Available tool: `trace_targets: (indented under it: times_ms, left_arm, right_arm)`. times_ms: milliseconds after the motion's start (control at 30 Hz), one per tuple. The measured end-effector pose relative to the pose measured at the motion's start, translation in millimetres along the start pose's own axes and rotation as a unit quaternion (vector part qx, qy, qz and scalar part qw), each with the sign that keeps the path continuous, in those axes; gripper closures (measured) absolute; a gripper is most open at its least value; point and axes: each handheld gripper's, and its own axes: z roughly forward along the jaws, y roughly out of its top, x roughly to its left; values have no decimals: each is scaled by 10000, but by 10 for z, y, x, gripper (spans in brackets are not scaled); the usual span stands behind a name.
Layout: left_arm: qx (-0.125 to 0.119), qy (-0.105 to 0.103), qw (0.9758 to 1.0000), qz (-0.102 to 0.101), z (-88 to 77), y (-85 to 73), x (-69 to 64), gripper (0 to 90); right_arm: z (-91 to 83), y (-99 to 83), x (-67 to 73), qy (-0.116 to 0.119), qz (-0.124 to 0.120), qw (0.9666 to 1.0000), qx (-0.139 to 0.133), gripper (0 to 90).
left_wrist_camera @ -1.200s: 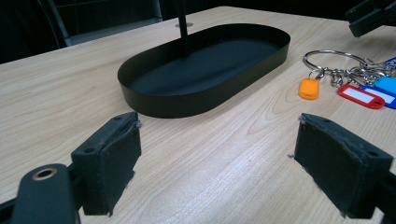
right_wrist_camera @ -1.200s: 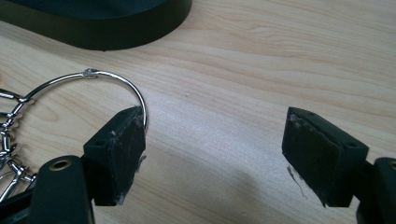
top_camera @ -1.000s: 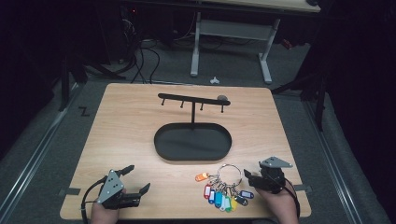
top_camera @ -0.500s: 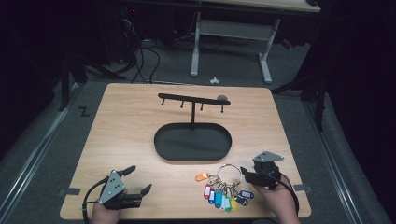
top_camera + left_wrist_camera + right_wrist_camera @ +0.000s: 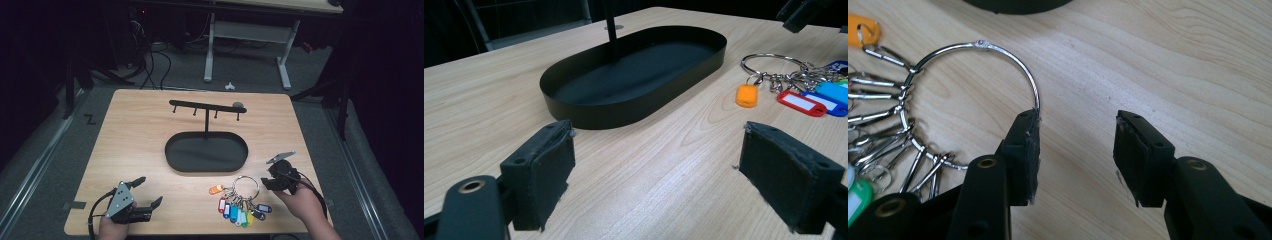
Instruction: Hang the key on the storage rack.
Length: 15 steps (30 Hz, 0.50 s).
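Looks like a lab or a recording workspace set up in some office-type room, not anybody's home. The light wooden table sits alone on grey carpet floor with the surroundings kept very dark. Behind it there's a tangle of black cables on the floor and the white metal legs of a desk, the adjustable office kind. A strip of metal rail runs along the floor on the left side. Whole thing feels staged for filming.
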Motion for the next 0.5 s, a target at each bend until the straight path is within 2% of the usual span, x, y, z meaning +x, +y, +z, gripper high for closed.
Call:
trace_targets:
  times_ms: [200,333,367,467,500]
  left_arm:
    - [0,9,10000,30,11,7,3,150]
    - [-13,3,10000,35,14,8,7,150]
    - [-17,-5,10000,40,14,8,8,150]
    - [-20,-14,10000,40,14,10,11,150]
    - [-20,-14,10000,40,14,10,11,150]
  right_arm:
    - [-38,141,-35,87,-407,9982,431,539]
    - [9,220,-20,146,-644,9951,742,545]
    - [24,244,-13,138,-770,9935,825,544]
    - [57,321,21,144,-980,9906,941,541]
    - [57,321,21,144,-980,9906,941,541]
